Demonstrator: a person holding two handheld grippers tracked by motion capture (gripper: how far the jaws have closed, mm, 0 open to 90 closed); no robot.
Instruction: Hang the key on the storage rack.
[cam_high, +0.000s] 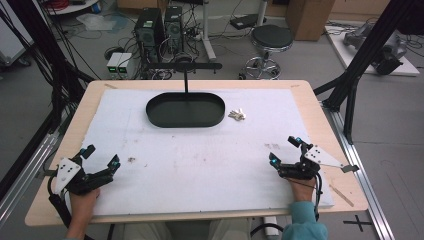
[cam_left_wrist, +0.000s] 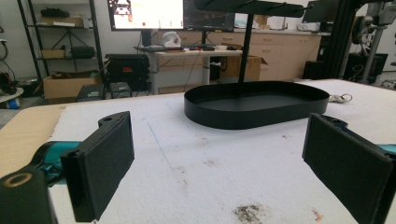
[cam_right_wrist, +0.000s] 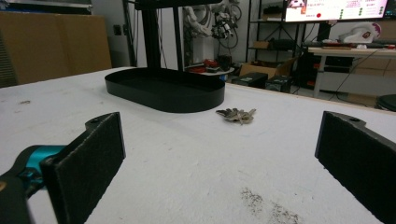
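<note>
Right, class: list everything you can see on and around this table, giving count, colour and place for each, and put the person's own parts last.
Tray: one, black, oval, with an upright post and crossbar, far middle of the mat.
Bunch of keys: one, pale metal, on the mat just right of the tray.
Mat: one, white, stained, covering most of the table.
Table: one, light wood.
Stool: one, black seat, on the floor beyond the table.
Computer towers: two, black, on the floor beyond the table.
Left gripper: one, black, near left, jaws open.
Right gripper: one, black, near right, jaws open.
</note>
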